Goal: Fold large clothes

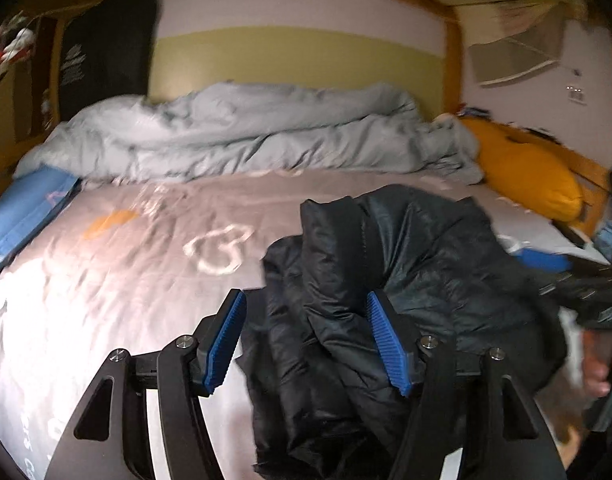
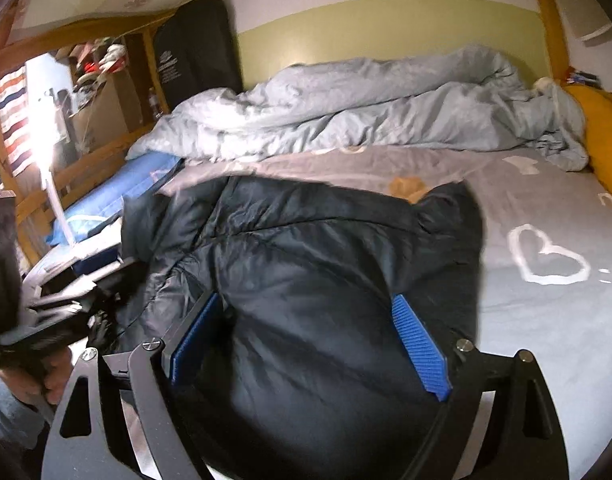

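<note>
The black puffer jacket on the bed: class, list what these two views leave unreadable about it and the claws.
- Left wrist view: the black puffer jacket is bunched, so sleeves and hem cannot be told apart; its lower edge is cut off by the frame.
- Right wrist view: the jacket bulges between the right claw pads, hiding whether they touch it.
- Left wrist view: motion blur hides any contact by the left claw.

In the left wrist view, bare grey sheet (image 1: 118, 272) fills the left and centre of the frame. The black jacket (image 1: 386, 280) bulks up at lower right. A rumpled duvet (image 1: 242, 132) blocks the upper middle, a yellow pillow (image 1: 526, 168) the right, a blue cushion (image 1: 22, 216) the left edge.
</note>
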Available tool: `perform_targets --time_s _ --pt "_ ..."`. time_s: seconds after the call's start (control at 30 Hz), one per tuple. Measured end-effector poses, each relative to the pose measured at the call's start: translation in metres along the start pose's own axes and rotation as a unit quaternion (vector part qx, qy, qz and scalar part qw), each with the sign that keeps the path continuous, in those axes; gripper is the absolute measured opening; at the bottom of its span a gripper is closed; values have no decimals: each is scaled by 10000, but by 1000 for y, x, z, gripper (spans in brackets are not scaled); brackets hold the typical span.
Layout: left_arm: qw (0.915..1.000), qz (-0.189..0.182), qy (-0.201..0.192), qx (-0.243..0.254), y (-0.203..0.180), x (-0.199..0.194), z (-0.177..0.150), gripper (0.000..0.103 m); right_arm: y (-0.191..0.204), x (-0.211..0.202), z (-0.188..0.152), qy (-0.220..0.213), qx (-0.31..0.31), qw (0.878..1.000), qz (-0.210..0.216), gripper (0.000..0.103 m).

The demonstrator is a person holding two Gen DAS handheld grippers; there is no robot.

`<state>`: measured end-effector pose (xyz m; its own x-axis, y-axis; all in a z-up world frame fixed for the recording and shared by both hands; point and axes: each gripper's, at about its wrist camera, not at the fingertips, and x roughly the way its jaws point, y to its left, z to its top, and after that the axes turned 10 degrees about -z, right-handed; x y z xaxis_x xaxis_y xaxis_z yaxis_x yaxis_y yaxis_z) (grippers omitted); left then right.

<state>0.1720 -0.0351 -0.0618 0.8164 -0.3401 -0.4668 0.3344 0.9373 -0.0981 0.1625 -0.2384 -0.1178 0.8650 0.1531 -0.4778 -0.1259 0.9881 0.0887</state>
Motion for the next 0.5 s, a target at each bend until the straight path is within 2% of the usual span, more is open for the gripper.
perform_targets --time_s 0.1,0.17,0.2,0.23,0.27,0.3,0.33,0.4,0.5 --pt "9997 188 171 -46 6 9 -8 66 -23 -9 -2 -63 341 9984 -439 86" --pt "9991 297 308 -15 5 15 -16 66 -40 -6 -2 66 574 9964 -618 86" --pt "9987 340 367 -9 5 17 -21 66 -48 -3 -2 180 675 9954 -651 83" --pt "9985 363 415 -13 5 20 -24 66 -58 2 -3 376 790 9938 -691 71" --pt "9980 399 491 -20 5 23 -30 66 -65 8 -4 550 898 9923 -657 63" --pt "9976 429 551 4 4 25 -36 66 -72 12 -5 697 1035 9908 -515 49" --pt "9973 446 584 31 5 27 -37 66 -78 16 -8 834 1198 9889 -268 43" --pt "9965 512 658 36 7 31 -41 66 -81 18 -8 923 1297 9873 12 37" --pt "9956 573 744 -21 11 36 -45 67 -71 13 -8 841 1050 9909 51 37"
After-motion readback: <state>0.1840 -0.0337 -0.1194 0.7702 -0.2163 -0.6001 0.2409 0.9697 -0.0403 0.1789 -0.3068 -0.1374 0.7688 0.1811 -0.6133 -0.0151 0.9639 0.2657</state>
